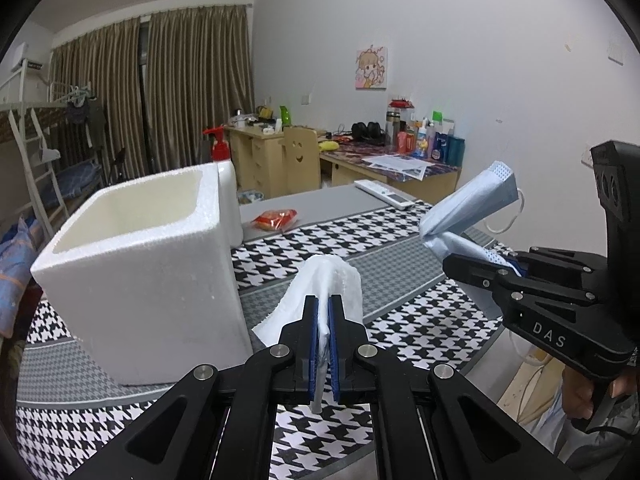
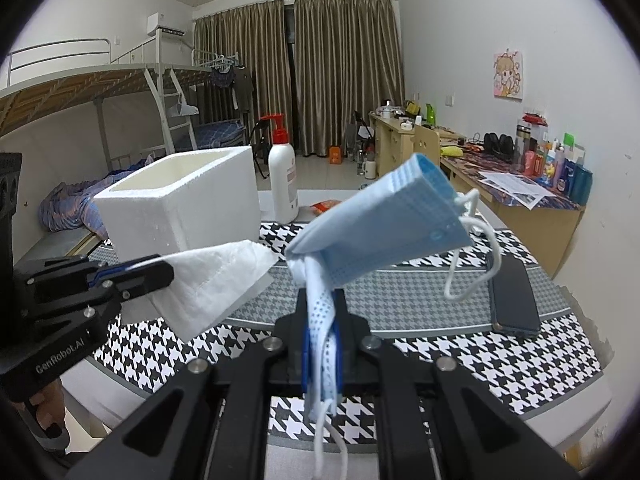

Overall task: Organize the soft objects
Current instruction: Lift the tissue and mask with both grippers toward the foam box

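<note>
- We have two soft things off the worktop at once: a white folded cloth (image 1: 320, 292) and a blue face mask (image 2: 384, 216), each held in the air above the checked mat (image 1: 400, 240).
- Our left tool (image 1: 324, 312) is clamped tight on the near edge of the white cloth; the rest of the cloth stands up and flops forward past the fingertips.
- Our right tool (image 2: 322, 320) is likewise closed, pinching a bunched corner of the blue mask. The mask's body juts up and to the right, and its white ear loops (image 2: 472, 248) dangle free, one toward the dark phone (image 2: 516, 296) lying on the mat.
- The white foam box (image 1: 136, 272) stands open-topped just left of the cloth in the left wrist view, its inside apparently empty as far as we can see; from the right wrist view it sits further back and to the left.
- We judge that the step in hand is the carry: both things are picked up, neither is in the box yet.
- The next move, as we read it, calls for lifting each tool over the box's rim and opening it only once the soft thing hangs inside the walls.
- The left tool is nearer, so it would likely go first, leaving room for the right.
- We should watch the loose loops, which could snag on the rim.
- Behind the box stand a pump bottle (image 2: 283, 172) and a red snack packet (image 1: 276, 219), well apart from both tools.
</note>
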`<state>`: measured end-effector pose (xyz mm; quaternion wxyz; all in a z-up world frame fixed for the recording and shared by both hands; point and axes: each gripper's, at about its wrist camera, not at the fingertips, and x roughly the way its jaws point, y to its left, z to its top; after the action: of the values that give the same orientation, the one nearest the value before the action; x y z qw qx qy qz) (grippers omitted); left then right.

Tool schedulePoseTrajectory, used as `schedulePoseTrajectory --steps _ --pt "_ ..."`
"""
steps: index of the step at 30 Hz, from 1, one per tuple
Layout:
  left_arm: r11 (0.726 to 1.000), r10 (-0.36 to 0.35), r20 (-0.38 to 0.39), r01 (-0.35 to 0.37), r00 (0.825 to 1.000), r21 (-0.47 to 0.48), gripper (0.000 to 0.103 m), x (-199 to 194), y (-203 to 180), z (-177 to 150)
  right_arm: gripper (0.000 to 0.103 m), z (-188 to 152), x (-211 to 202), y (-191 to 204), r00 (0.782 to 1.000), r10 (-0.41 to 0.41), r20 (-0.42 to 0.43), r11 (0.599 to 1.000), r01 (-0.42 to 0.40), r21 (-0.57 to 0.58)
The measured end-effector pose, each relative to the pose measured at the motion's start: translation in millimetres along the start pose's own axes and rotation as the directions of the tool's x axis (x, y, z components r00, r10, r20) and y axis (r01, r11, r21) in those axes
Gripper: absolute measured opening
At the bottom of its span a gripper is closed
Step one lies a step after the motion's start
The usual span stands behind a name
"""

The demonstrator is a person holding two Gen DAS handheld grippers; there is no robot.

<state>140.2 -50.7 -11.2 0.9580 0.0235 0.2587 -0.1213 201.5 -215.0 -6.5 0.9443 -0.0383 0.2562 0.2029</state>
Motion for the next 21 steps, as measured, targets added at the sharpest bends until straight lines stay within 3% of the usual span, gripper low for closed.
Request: schedulePoseTrajectory --steps 21 --pt "1.000 -0.015 0.044 0.015 0.999 -0.005 0.004 5 11 36 0.012 22 7 -3 0.999 -0.007 0.043 1.000 0.006 0.020"
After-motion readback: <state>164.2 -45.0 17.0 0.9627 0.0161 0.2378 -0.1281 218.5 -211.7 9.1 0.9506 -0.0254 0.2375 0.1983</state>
